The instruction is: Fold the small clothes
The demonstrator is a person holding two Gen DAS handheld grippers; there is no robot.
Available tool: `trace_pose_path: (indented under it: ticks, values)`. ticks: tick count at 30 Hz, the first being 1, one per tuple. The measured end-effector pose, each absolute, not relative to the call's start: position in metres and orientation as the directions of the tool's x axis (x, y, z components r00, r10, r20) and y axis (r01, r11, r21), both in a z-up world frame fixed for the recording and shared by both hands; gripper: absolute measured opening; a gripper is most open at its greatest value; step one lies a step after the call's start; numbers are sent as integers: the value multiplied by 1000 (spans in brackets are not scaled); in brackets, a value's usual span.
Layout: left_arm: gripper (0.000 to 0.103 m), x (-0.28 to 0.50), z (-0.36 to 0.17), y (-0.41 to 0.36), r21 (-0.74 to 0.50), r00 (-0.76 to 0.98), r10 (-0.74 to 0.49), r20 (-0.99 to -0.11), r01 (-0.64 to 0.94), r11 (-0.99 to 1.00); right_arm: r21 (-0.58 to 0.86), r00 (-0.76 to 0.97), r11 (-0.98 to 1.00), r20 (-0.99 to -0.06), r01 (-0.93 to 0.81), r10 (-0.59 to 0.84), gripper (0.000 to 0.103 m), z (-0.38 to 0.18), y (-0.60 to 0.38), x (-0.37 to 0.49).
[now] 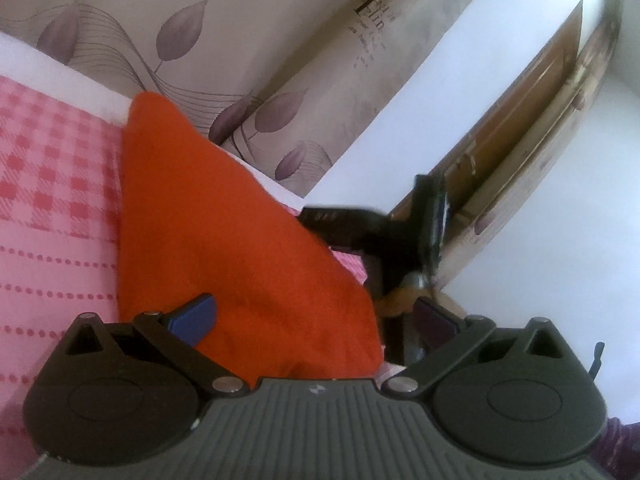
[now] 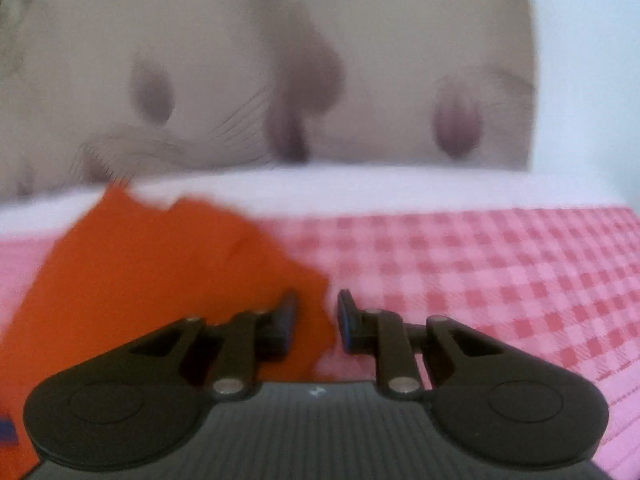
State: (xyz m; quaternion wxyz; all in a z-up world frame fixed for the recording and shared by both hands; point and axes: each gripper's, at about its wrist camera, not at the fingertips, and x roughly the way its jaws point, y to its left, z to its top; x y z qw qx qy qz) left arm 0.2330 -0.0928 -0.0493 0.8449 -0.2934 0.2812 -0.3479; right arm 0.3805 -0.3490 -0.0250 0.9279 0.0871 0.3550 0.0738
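An orange cloth (image 1: 224,220) lies folded to a rough triangle on the pink checked bedspread (image 1: 52,200). My left gripper (image 1: 316,316) is wide open just above the cloth's near end, its blue pad (image 1: 196,316) over the fabric and not pressing on it. Beyond the cloth's right edge shows the right gripper's black body (image 1: 384,236), blurred. In the right wrist view the same cloth (image 2: 160,272) lies at the left. My right gripper (image 2: 316,320) hovers over its ragged right edge with a narrow gap between the fingers, and nothing is clamped.
The bedspread (image 2: 500,280) stretches bare to the right of the cloth. A white band (image 2: 360,188) borders the bed's far side below a wall with purple leaf wallpaper (image 1: 180,32). A wooden door (image 1: 520,120) stands off to the right.
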Motion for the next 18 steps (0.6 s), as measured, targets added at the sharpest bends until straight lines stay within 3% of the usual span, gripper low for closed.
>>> trace_pose_path:
  ticks: [2, 4, 7, 8, 11, 14, 18]
  values:
    - [103, 233, -49, -94, -691, 596, -755, -273, 425, 584, 261, 779, 960, -579, -103, 241, 23, -13, -351, 371]
    - [103, 234, -50, -95, -690, 594, -756, -275, 425, 586, 222, 822, 963, -513, -151, 247, 23, 4, -346, 366]
    - [103, 234, -49, -95, -689, 594, -756, -277, 426, 587, 350, 734, 853, -443, -387, 515, 24, 26, -334, 384]
    - [103, 233, -49, -95, -690, 593, -757, -276, 426, 585, 401, 654, 798, -460, -450, 601, 24, 27, -323, 397]
    - [103, 233, -49, -94, -694, 587, -762, -274, 427, 579, 382, 483, 730, -564, -567, 670, 24, 17, -281, 431]
    - [103, 234, -48, -95, -692, 581, -765, -277, 431, 579, 299, 429, 763, -684, -573, 590, 22, -10, -251, 455]
    - [103, 235, -47, -97, -684, 568, -771, -288, 442, 581, 199, 552, 875, -709, -440, 439, 22, -27, -255, 485]
